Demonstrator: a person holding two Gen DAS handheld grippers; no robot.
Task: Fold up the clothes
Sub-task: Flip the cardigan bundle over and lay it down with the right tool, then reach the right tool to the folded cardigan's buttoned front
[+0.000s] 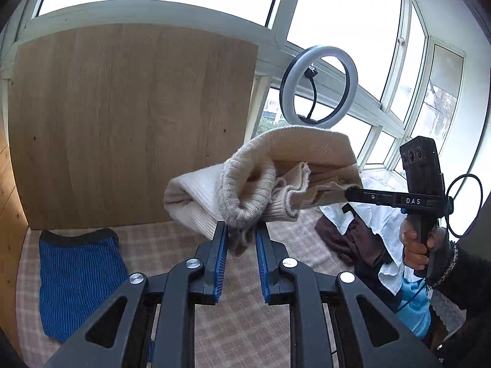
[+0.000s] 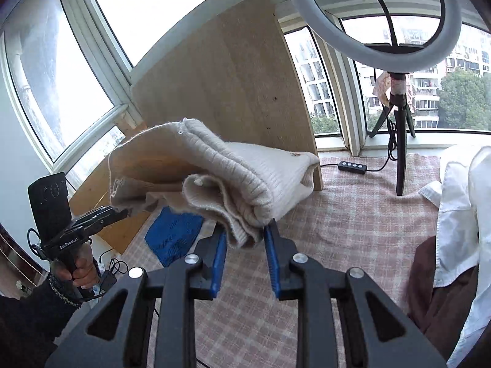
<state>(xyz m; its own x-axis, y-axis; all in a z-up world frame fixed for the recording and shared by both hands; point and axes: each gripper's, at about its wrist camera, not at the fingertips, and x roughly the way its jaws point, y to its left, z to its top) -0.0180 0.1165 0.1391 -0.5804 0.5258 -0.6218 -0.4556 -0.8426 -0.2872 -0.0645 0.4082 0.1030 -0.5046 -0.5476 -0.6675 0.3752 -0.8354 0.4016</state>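
Observation:
A beige knitted sweater (image 1: 276, 165), folded into a thick bundle, hangs in the air above the checked tablecloth (image 1: 307, 239). My left gripper (image 1: 241, 233) is shut on its rolled ribbed edge. At the right of the left wrist view, my right gripper (image 1: 349, 191), held by a hand (image 1: 414, 251), pinches the sweater's other end. In the right wrist view the sweater (image 2: 245, 168) sags between both tools. There my right gripper (image 2: 245, 233) is shut on the folded layers, and my left gripper (image 2: 122, 211) clamps the far corner.
A folded blue garment (image 1: 79, 282) (image 2: 173, 236) lies on the cloth by a tall wooden board (image 1: 132, 122). A pile with a white shirt (image 2: 460, 214) and a brown garment (image 2: 442, 291) sits on the right. A ring light (image 2: 353, 49) on a tripod (image 2: 402, 141) stands by the window.

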